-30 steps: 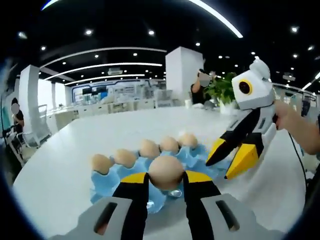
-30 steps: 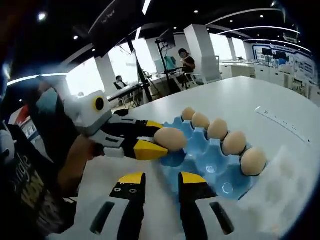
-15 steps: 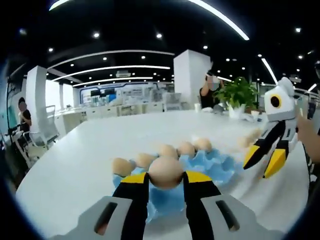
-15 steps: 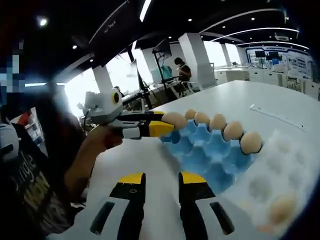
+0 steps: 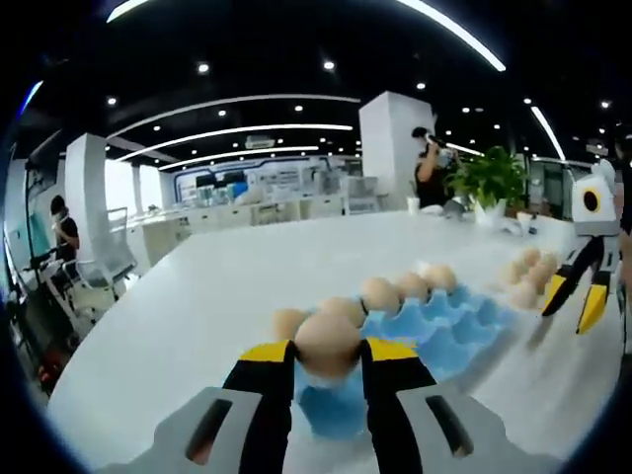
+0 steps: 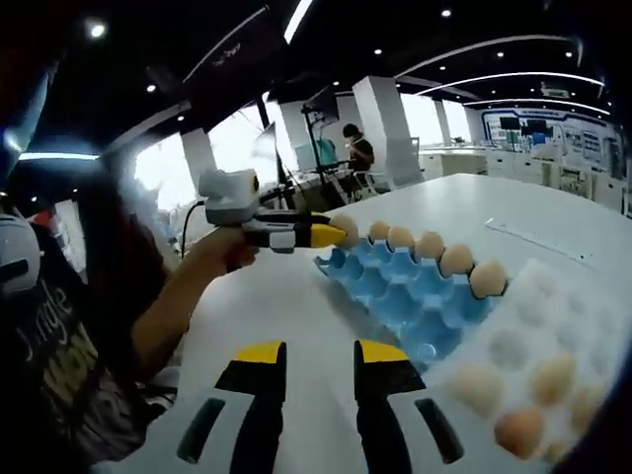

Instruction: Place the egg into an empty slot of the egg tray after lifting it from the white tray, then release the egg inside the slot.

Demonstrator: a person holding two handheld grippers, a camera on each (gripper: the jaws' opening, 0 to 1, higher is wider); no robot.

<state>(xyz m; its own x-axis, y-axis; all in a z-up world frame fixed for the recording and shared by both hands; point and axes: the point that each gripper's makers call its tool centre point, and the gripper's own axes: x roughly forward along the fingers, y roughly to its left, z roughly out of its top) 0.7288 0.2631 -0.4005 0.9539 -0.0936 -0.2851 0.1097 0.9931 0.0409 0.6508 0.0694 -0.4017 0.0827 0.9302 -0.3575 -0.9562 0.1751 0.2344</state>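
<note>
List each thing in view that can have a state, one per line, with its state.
left gripper: shut on the egg
egg: held above the near end of the tray
blue egg tray: one row filled, other slots empty
right gripper: open, empty
white tray: holds several eggs

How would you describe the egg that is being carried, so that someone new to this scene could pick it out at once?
Start at the large white table and find the blue moulded egg tray with a row of brown eggs along one edge. At its near end, the left gripper holds one brown egg between yellow-tipped black jaws. Unlike the others, it sits in no slot.
</note>
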